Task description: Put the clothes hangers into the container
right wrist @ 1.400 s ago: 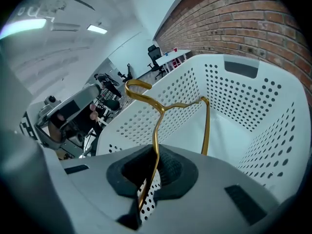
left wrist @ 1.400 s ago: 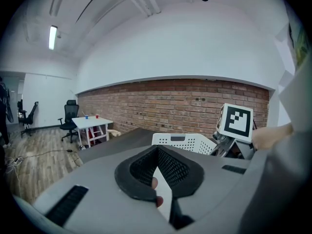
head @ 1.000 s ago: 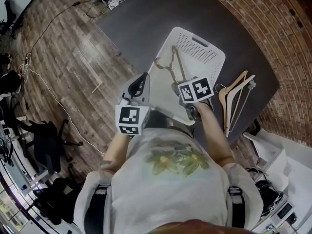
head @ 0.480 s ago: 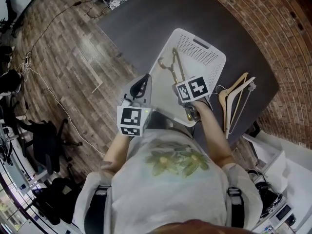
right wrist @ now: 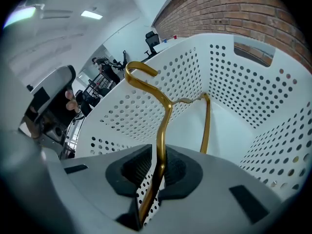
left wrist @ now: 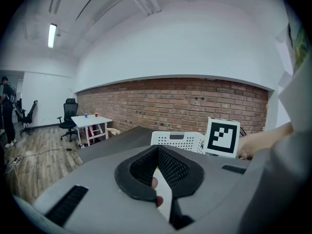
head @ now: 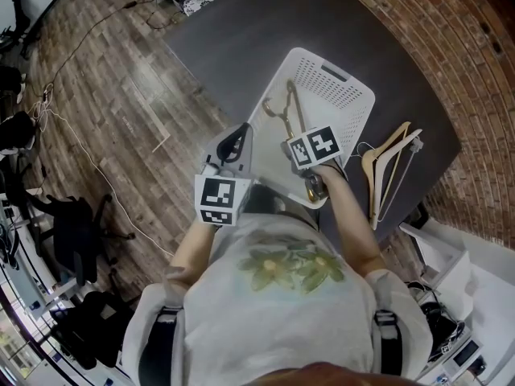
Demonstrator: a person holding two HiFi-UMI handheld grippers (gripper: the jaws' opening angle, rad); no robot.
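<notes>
A white perforated basket (head: 342,95) stands on the dark table (head: 241,39). My right gripper (head: 296,139) is shut on the lower end of a gold metal hanger (head: 283,109) and holds it over the basket's near end. In the right gripper view the gold hanger (right wrist: 163,111) rises from between the pads of the right gripper (right wrist: 161,167), its hook up and inside the basket (right wrist: 234,77). Two wooden hangers (head: 385,167) lie on the table right of the basket. My left gripper (head: 236,135) hovers left of the basket. In its own view the left gripper (left wrist: 157,167) is shut and holds nothing.
The table's edge runs close along the basket's left side, with wood floor (head: 105,111) and loose cables beyond. A brick wall (head: 451,47) borders the right. Office chairs (head: 76,232) stand at the lower left. A small white table (left wrist: 90,123) stands further off.
The right gripper has tipped slightly and shifted a little to the left with the gold hanger. The left gripper has stayed where it was.
</notes>
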